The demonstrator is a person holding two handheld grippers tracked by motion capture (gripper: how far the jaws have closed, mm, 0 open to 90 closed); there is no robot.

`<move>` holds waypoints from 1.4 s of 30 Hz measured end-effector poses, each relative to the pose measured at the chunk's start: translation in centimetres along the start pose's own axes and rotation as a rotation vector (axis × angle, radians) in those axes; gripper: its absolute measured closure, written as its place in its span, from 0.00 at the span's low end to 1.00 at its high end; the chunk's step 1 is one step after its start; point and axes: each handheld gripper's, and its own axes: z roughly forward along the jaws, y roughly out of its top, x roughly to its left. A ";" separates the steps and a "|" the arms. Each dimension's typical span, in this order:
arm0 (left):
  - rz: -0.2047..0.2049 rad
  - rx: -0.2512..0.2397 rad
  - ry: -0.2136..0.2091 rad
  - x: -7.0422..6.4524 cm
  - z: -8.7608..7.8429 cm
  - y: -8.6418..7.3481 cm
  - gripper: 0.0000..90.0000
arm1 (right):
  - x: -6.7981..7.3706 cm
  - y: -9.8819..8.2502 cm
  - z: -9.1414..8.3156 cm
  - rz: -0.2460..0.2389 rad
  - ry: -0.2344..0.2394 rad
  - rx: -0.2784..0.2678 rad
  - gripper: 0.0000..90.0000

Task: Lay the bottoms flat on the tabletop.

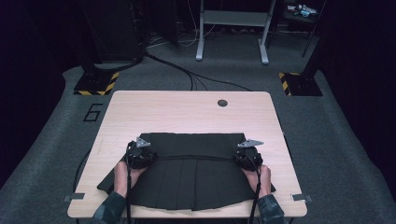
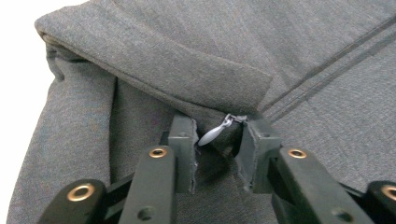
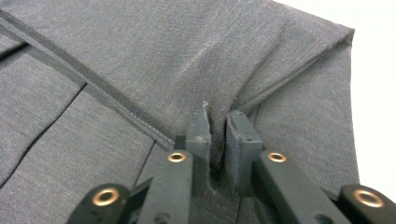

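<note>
High view showed a dark pleated skirt lying flat on the near half of the counter, waistband toward the far side and hem toward the person. The left gripper sat at the skirt's left waist corner, the right gripper at the right one.

Judging from the left gripper view, the weaker hold was on the left. Its jaws stood at a moderate gap with a bunched fold of cloth pinched between them, and the zipper pull lay loose in that gap, just beside the left pad. If that corner were lifted, the pull or the thick seam could work free and let the cloth slide out, dropping one corner. The folded-over flap above the jaws also suggested that only one layer might be caught.

Right gripper view showed its jaws drawn narrow on a ridge of fabric beside the waistband seam, the cloth puckering toward the pads. That bite looked shallow; a pull could strip it off. Uneven raising of the two corners would likely twist the skirt rather than carry it flat.
</note>
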 end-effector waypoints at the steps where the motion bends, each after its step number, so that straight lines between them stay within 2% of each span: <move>1: 0.007 0.000 0.002 -0.1 -0.1 0.1 0.80 | 0.1 0.0 0.0 0.000 -0.001 0.001 0.92; 6: 0.011 -0.006 -0.011 0.0 -0.5 0.4 0.83 | 0.4 0.2 -0.5 -0.007 -0.011 -0.017 0.93; 7: 0.010 -0.010 -0.017 0.0 -0.5 0.6 0.83 | 0.3 0.3 -0.7 -0.031 -0.012 -0.018 0.93; 9: 0.009 -0.016 -0.018 0.1 -0.7 0.8 0.84 | 0.5 0.5 -0.9 -0.031 -0.016 -0.015 0.94; 10: 0.012 -0.022 -0.023 0.2 -1.1 1.4 0.84 | 0.5 1.1 -1.5 -0.058 -0.019 -0.019 0.94; 12: 0.018 -0.026 -0.023 0.3 -1.2 1.6 0.84 | 0.6 1.3 -1.7 -0.058 -0.022 -0.018 0.94; 14: 0.019 -0.022 -0.033 0.5 -1.3 2.0 0.85 | 0.7 2.2 -2.2 -0.086 -0.025 -0.020 0.94; 17: 0.030 -0.021 -0.047 1.0 -1.3 3.4 0.85 | 0.3 3.4 -2.2 -0.087 -0.017 -0.009 0.94; 18: 0.029 -0.030 -0.050 1.4 -1.5 4.2 0.85 | -0.1 4.2 -2.2 -0.092 -0.012 -0.012 0.94; 19: 0.029 -0.030 -0.050 1.4 -1.5 4.2 0.86 | -0.4 5.2 -2.3 -0.084 -0.010 -0.009 0.94; 20: 0.009 -0.061 -0.050 2.6 -1.7 6.6 0.87 | -0.9 6.5 -2.3 -0.088 -0.012 -0.019 0.94; 21: -0.006 -0.077 -0.046 3.3 -1.6 8.0 0.87 | -1.4 8.0 -2.3 -0.072 -0.015 -0.024 0.94; 22: -0.006 -0.077 -0.046 3.3 -1.6 8.0 0.86 | -1.4 8.0 -2.3 -0.072 -0.015 -0.024 0.94; 23: -0.038 -0.099 -0.034 4.2 -1.5 9.5 0.86 | -2.2 9.8 -2.1 -0.057 -0.017 -0.030 0.94; 24: -0.071 -0.110 -0.025 5.2 -1.2 10.8 0.84 | -3.6 13.2 -1.2 0.024 -0.041 -0.051 0.85; 25: -0.184 -0.148 -0.010 6.6 -0.7 12.5 0.71 | -4.3 14.5 -0.7 0.071 -0.053 -0.056 0.74; 26: -0.222 -0.164 0.007 7.1 -0.8 12.9 0.58 | -4.7 15.5 -0.3 0.102 -0.070 -0.041 0.67; 28: -0.238 -0.166 -0.003 7.2 -1.4 12.6 0.44 | -4.9 16.2 -0.3 0.125 -0.089 -0.036 0.49; 30: -0.204 -0.183 0.015 6.8 -2.1 11.4 0.38 | -4.9 15.4 -0.6 0.114 -0.067 -0.039 0.47; 31: -0.204 -0.183 0.015 6.8 -2.1 11.4 0.36 | -4.9 15.4 -0.6 0.114 -0.067 -0.039 0.47; 32: -0.185 -0.166 0.017 6.8 -2.4 10.9 0.36 | -4.8 14.5 -0.8 0.110 -0.080 -0.037 0.42; 33: -0.182 -0.152 0.001 6.7 -2.9 9.5 0.32 | -4.9 13.1 -0.7 0.113 -0.084 -0.022 0.41; 34: -0.182 -0.152 0.001 6.7 -2.9 9.5 0.32 | -5.1 12.3 -0.7 0.114 -0.073 -0.013 0.39; 35: -0.158 -0.134 0.001 6.5 -3.8 7.8 0.31 | -5.1 11.4 -0.6 0.119 -0.079 0.002 0.38; 38: -0.150 -0.132 0.013 6.3 -4.9 5.8 0.30 | -4.9 9.2 -0.7 0.112 -0.068 0.023 0.32; 39: -0.150 -0.132 0.013 6.3 -4.9 5.8 0.29 | -4.9 9.2 -0.7 0.112 -0.068 0.023 0.32; 40: -0.161 -0.133 0.016 6.1 -5.7 4.3 0.29 | -4.6 7.7 -0.8 0.099 -0.060 0.024 0.31; 41: -0.153 -0.127 0.026 6.1 -6.1 3.5 0.29 | -4.3 7.0 -1.0 0.098 -0.057 0.034 0.29; 42: -0.153 -0.127 0.026 6.1 -6.1 3.5 0.29 | -4.1 6.3 -1.1 0.091 -0.062 0.023 0.28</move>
